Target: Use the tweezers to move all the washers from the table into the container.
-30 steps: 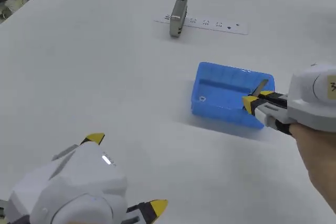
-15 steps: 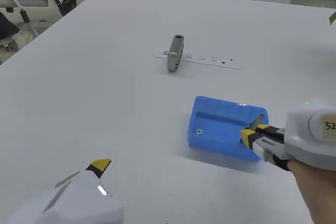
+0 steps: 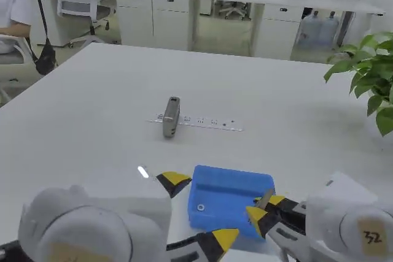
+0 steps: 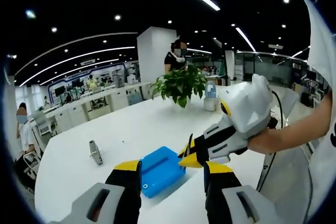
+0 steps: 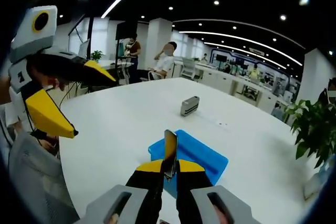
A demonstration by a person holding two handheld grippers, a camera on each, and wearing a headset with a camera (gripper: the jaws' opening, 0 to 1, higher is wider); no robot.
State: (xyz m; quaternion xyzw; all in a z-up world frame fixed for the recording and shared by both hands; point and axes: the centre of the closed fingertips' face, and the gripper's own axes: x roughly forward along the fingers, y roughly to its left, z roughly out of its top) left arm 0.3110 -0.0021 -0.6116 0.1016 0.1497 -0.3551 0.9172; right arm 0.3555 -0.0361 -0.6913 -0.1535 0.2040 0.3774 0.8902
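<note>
A blue container (image 3: 233, 191) sits on the white table (image 3: 92, 108), with one small washer (image 3: 200, 208) inside near its left wall. My right gripper (image 3: 265, 208) is at the container's near right corner, shut on grey tweezers (image 3: 268, 199) that point over the rim. In the right gripper view the tweezers (image 5: 169, 150) stick up between the jaws, in front of the container (image 5: 202, 157). My left gripper (image 3: 198, 210) stands open just left of the container. In the left gripper view its jaws frame the container (image 4: 157, 169), and the right gripper (image 4: 191, 156) comes in from the right.
A grey metal block (image 3: 171, 116) stands on a white strip (image 3: 209, 123) beyond the container. A potted plant (image 3: 368, 72) is at the table's right edge. Desks, chairs and people fill the office behind. The left gripper (image 5: 50, 85) looms at left in the right gripper view.
The head camera has tilted up, so the room now shows. The left gripper has come closer to the container's left side. The right gripper stays at the container with the tweezers.
</note>
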